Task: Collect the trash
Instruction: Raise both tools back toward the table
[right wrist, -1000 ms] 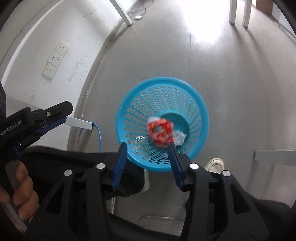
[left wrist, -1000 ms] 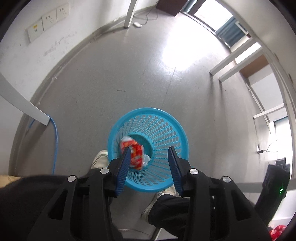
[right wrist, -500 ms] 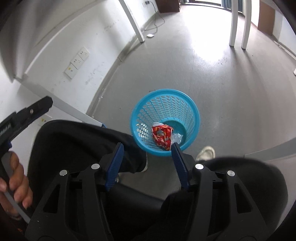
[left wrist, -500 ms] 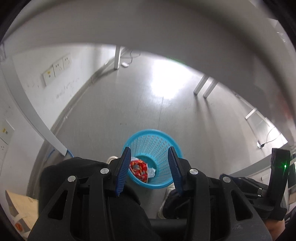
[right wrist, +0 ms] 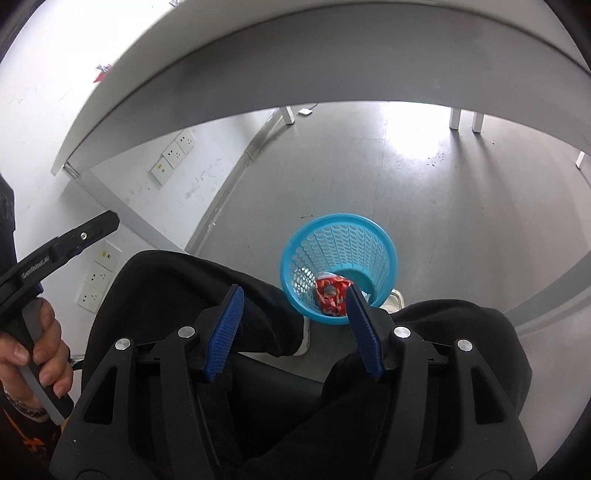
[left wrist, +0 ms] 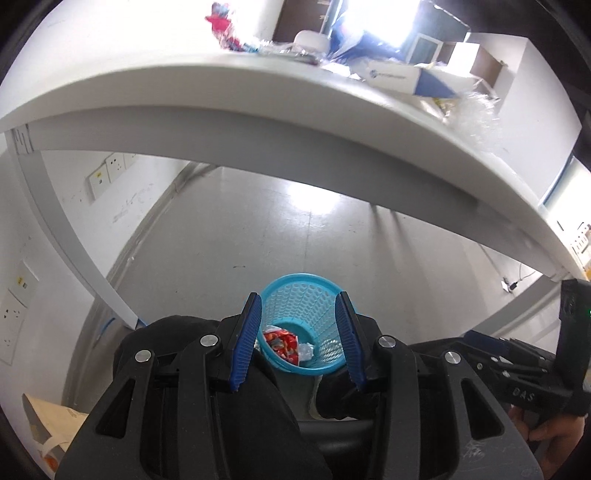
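Observation:
A blue mesh basket (left wrist: 295, 277) (right wrist: 338, 218) stands on the grey floor under a white table. A red snack wrapper (left wrist: 282, 341) (right wrist: 328, 297) and a bit of clear plastic lie inside it. My left gripper (left wrist: 297, 295) hangs high above the basket, open, with nothing between its blue pads. My right gripper (right wrist: 293, 288) is also well above the basket; its jaws are opening and hold nothing. On the table top lie more scraps: a red wrapper (left wrist: 221, 22), a blue and white carton (left wrist: 399, 75) and crumpled clear plastic (left wrist: 476, 110).
The white table's edge (left wrist: 258, 122) (right wrist: 295, 74) arches overhead in both views. The person's black trouser legs (right wrist: 177, 295) and a white shoe (right wrist: 393, 297) sit close to the basket. Wall sockets (right wrist: 173, 155) and a table leg (left wrist: 74, 251) are on the left.
Both grippers have risen away from the basket, which now looks smaller and farther. The table's edge and top have come into view. The right jaws stand wider than before.

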`<state>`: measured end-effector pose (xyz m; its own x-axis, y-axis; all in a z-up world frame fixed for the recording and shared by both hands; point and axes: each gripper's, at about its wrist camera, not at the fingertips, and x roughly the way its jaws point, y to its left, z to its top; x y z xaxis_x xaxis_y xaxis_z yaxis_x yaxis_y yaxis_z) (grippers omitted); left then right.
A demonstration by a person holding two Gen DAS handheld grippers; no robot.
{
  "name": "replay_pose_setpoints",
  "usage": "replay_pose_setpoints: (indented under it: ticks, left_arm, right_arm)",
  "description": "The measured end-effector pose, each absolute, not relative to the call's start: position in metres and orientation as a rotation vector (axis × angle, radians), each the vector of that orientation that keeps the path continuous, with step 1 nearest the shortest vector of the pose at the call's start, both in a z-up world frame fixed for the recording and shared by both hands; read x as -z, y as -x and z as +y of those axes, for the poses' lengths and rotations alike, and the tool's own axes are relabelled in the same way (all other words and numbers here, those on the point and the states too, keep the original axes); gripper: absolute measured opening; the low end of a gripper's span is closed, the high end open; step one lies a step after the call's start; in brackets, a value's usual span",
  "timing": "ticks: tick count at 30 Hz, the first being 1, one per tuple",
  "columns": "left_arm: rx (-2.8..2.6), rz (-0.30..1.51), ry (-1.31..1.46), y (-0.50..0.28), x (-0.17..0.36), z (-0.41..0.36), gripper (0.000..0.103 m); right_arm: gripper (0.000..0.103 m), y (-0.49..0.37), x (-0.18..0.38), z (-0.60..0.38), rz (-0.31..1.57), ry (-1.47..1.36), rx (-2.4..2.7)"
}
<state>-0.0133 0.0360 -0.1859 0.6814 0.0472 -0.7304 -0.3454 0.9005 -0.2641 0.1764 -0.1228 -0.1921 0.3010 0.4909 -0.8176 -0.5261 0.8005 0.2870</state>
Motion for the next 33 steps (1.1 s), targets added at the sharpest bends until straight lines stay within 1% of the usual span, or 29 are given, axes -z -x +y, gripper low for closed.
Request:
replay_pose_setpoints:
  ticks: [6,13,15,17,19,21,24,28,30,33]
  left_arm:
    - [-0.204,0.750,0.381,0.036,0.168,0.029,0.040]
    - [-0.212,0.689,0.330,0.051,0.145,0.023,0.040]
    - [-0.206,0.667,0.334,0.056,0.135,0.023,0.040]
    - [-0.206,0.636,0.328,0.060,0.125,0.028,0.040]
    - [-0.211,0.589,0.306,0.064,0.110,0.029,0.042]
    - [-0.212,0.544,0.279,0.065,0.096,0.029,0.048]
    - [-0.213,0.490,0.237,0.062,0.076,0.030,0.051]
    - [-0.198,0.448,0.213,0.051,0.054,0.034,0.052]
    - [-0.180,0.431,0.224,0.044,0.045,0.037,0.057]
    - [-0.146,0.434,0.227,0.031,0.035,0.040,0.060]
  right_arm:
    - [0.055,-0.167,0.174,-0.131,1.030,0.042,-0.692]
    - [0.055,-0.143,0.140,-0.143,0.957,0.034,-0.738]
    - [0.059,-0.138,0.126,-0.148,0.925,0.032,-0.752]
    - [0.059,-0.135,0.110,-0.151,0.889,0.031,-0.763]
    - [0.060,-0.132,0.096,-0.151,0.854,0.023,-0.770]
    - [0.062,-0.133,0.081,-0.153,0.816,0.009,-0.770]
    - [0.064,-0.139,0.060,-0.152,0.771,-0.013,-0.767]
    - [0.067,-0.156,0.042,-0.144,0.742,-0.027,-0.753]
    - [0.072,-0.166,0.036,-0.136,0.730,-0.038,-0.746]
    - [0.074,-0.183,0.027,-0.123,0.714,-0.051,-0.738]
